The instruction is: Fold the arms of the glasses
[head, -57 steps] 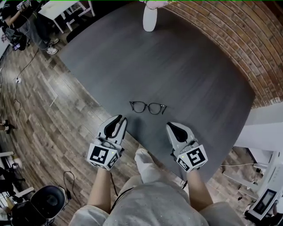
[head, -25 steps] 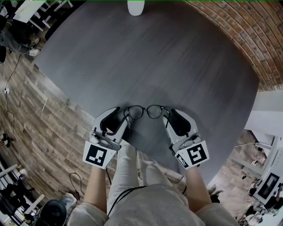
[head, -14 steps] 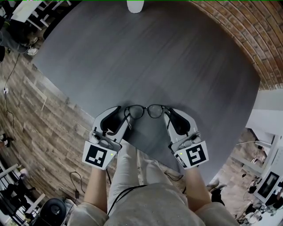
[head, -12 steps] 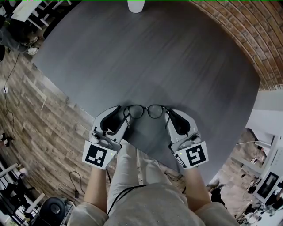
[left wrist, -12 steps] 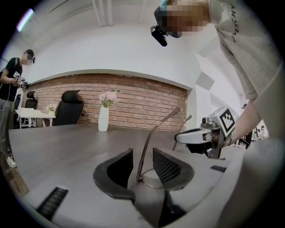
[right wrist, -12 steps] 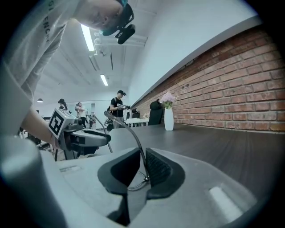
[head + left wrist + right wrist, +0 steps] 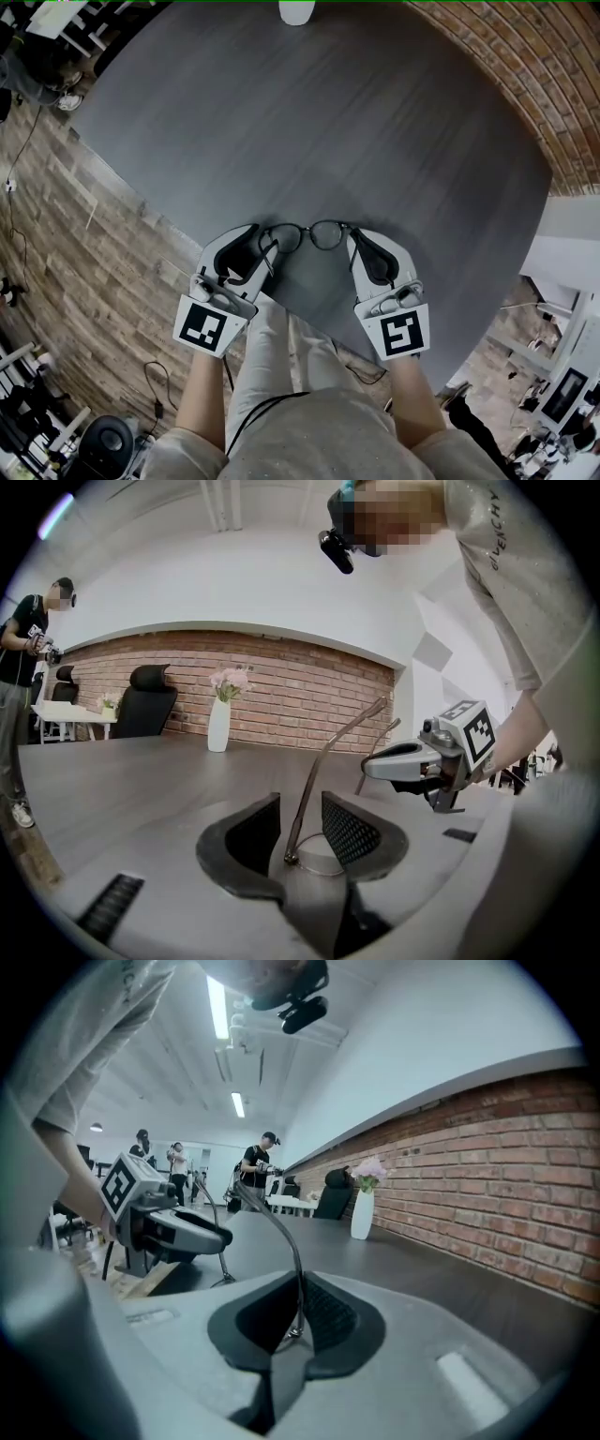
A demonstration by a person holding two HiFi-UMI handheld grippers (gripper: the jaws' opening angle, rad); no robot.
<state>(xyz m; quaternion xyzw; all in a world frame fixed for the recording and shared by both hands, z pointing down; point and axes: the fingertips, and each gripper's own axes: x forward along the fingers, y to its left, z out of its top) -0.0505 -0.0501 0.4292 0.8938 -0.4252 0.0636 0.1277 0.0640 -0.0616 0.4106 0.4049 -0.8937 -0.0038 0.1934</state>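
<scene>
Dark-rimmed glasses (image 7: 314,234) sit near the front edge of the grey table (image 7: 328,122), with one gripper at each end. My left gripper (image 7: 265,242) is at their left hinge. In the left gripper view one thin arm (image 7: 328,752) rises between its pads, with a gap on both sides of my left gripper (image 7: 302,822). My right gripper (image 7: 362,240) is at the right hinge. Its jaws are closing, and in the right gripper view the pads pinch the other arm (image 7: 281,1232) at my right gripper (image 7: 298,1312). Both arms stand unfolded.
A white vase (image 7: 298,9) of flowers stands at the table's far edge, also in view as the vase (image 7: 217,726). A brick wall (image 7: 525,66) runs along the right. Wooden floor (image 7: 103,244) lies left of the table. People stand in the background.
Both grippers moved forward from short of the glasses to flank them. Over the last second the right jaws narrowed onto the right arm and that gripper rolled. The left gripper stayed put.
</scene>
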